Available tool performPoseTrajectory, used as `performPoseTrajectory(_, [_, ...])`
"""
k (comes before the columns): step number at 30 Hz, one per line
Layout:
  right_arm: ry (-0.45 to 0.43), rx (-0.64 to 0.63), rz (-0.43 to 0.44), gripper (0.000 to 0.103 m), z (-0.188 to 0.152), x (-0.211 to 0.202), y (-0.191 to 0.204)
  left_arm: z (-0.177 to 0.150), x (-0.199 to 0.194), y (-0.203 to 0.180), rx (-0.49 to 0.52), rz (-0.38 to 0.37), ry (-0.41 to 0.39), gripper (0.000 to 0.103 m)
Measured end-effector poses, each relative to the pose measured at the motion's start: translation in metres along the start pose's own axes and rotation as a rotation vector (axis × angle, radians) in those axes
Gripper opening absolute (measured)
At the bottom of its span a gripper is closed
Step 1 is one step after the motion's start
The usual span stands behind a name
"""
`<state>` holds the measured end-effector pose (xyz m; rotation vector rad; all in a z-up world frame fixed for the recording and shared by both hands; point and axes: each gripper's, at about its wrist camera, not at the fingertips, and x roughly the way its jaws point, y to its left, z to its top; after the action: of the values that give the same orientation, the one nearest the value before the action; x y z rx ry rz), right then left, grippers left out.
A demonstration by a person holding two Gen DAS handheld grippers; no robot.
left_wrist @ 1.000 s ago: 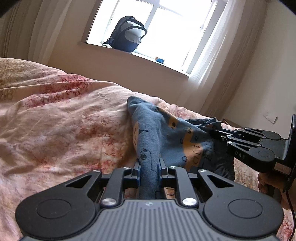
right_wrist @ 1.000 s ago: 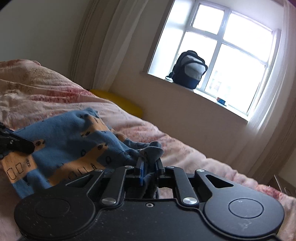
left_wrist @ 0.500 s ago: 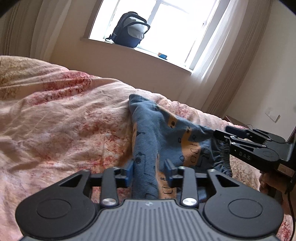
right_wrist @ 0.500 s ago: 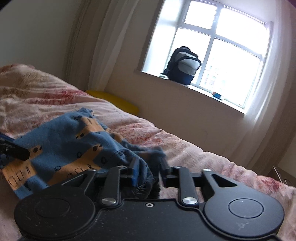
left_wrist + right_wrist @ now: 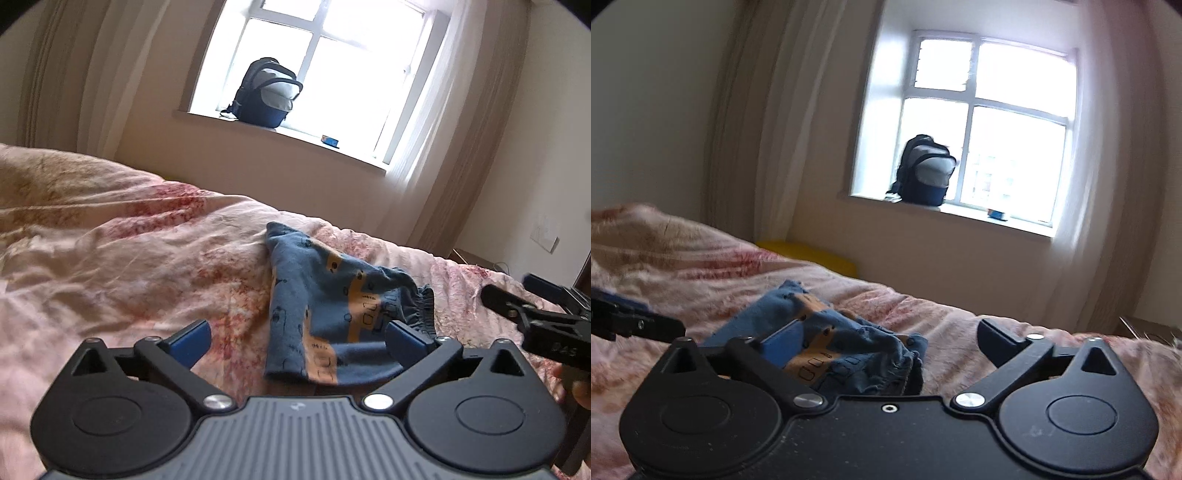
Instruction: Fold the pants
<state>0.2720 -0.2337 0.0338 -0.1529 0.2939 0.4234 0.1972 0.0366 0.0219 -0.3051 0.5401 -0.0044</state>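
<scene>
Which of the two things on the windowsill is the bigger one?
The dark backpack, standing upright; the small blue item lies flat, farther right on the sill.

Left wrist view: low over the bed (image 5: 110, 266), looking forward along its fingers toward the window (image 5: 332, 66). Right wrist view: similar height, same heading, further right. Both share the pants (image 5: 325, 306) (image 5: 849, 343), close ahead, and the backpack (image 5: 267, 94) (image 5: 925, 171).
</scene>
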Motion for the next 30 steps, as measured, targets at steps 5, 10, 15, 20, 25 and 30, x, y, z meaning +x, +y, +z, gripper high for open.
performPoseTrajectory(5, [-0.011, 0.038, -0.051, 0.102, -0.006, -0.037, 0.004, -0.016, -0.018, 0.003, 0.022, 0.05, 0.012, 0.103])
performPoseTrajectory(10, [0.001, 0.046, -0.056, 0.102, -0.022, -0.07, 0.017, -0.037, -0.03, 0.001, 0.084, 0.07, 0.021, 0.103])
performPoseTrajectory(15, [0.022, 0.123, -0.073, 0.102, -0.043, -0.091, 0.028, -0.059, -0.042, -0.002, 0.14, 0.084, -0.007, 0.103])
performPoseTrajectory(20, [0.028, 0.128, -0.067, 0.102, -0.064, -0.101, 0.036, -0.074, -0.045, -0.007, 0.191, 0.123, 0.006, 0.103])
performPoseTrajectory(25, [0.032, 0.17, -0.062, 0.102, -0.077, -0.103, 0.036, -0.084, -0.048, -0.013, 0.197, 0.126, 0.009, 0.103])
performPoseTrajectory(30, [0.05, 0.205, -0.055, 0.102, -0.087, -0.1, 0.033, -0.084, -0.047, -0.016, 0.21, 0.135, 0.009, 0.103])
